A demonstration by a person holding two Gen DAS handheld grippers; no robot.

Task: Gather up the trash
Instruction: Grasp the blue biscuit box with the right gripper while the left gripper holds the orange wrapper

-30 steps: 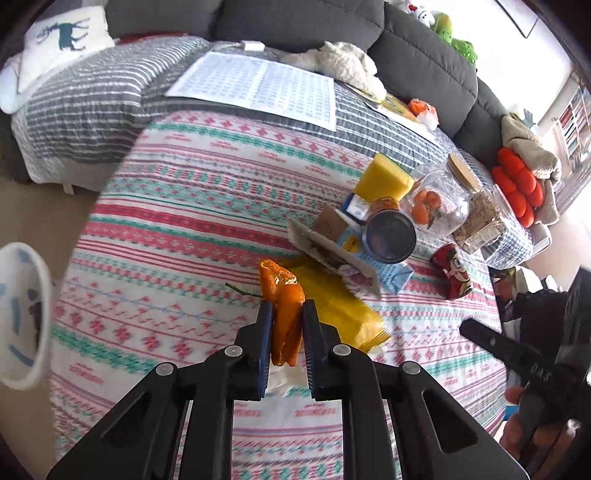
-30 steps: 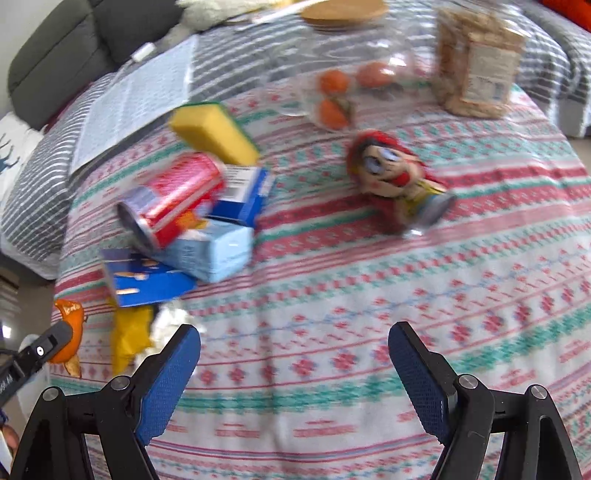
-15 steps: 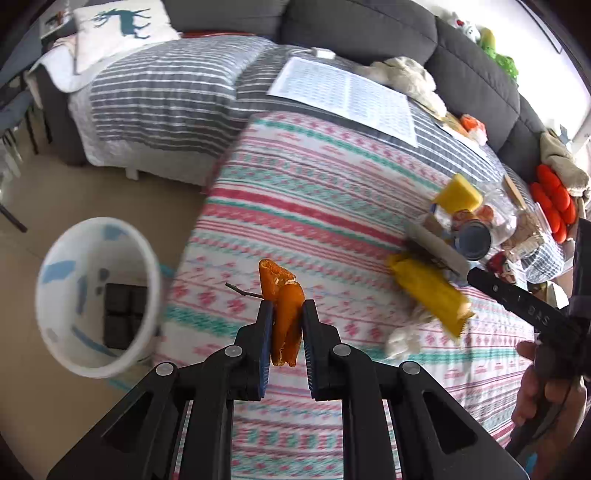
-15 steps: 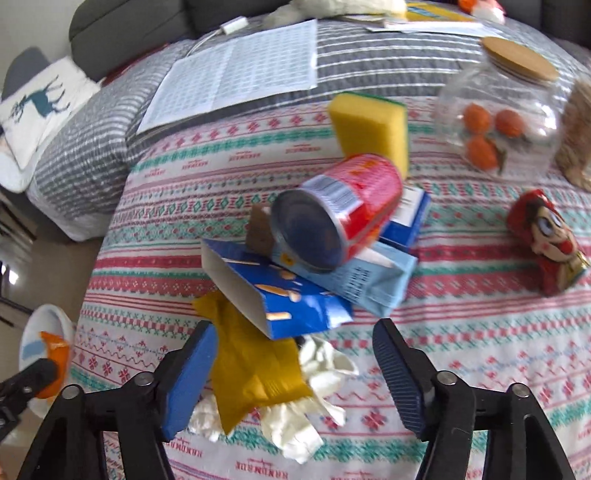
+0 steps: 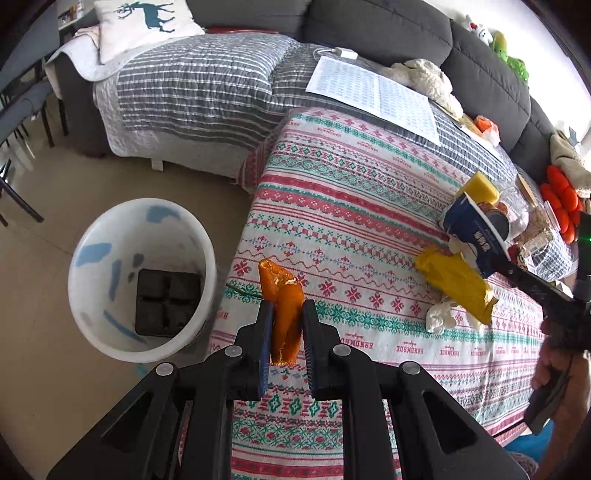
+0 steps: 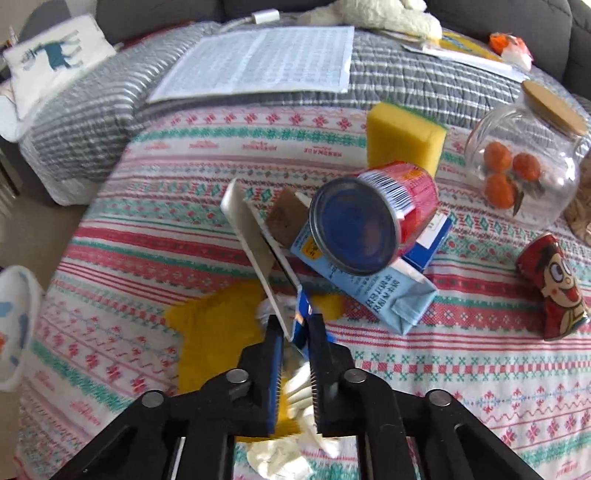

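Note:
My left gripper (image 5: 287,308) is shut on an orange peel (image 5: 282,301), held over the table's left edge beside the white bin (image 5: 142,280) on the floor. A dark tray lies in the bin. My right gripper (image 6: 295,321) is shut on a flattened blue carton (image 6: 258,251), lifted off the patterned cloth (image 6: 147,229); the carton also shows in the left wrist view (image 5: 474,236). Under it lie a yellow wrapper (image 6: 218,328) and crumpled white tissue (image 6: 288,454). A red can (image 6: 373,221) rests on a light blue carton (image 6: 384,291).
A yellow sponge (image 6: 404,134), a glass jar with oranges (image 6: 524,166) and a red cartoon can (image 6: 554,284) lie on the cloth. A printed sheet (image 6: 266,59) lies on the grey striped blanket behind. The sofa (image 5: 406,33) is at the back.
My right gripper has closed on the blue carton and raised it. My left gripper has carried the peel left; the bin has come closer in its view.

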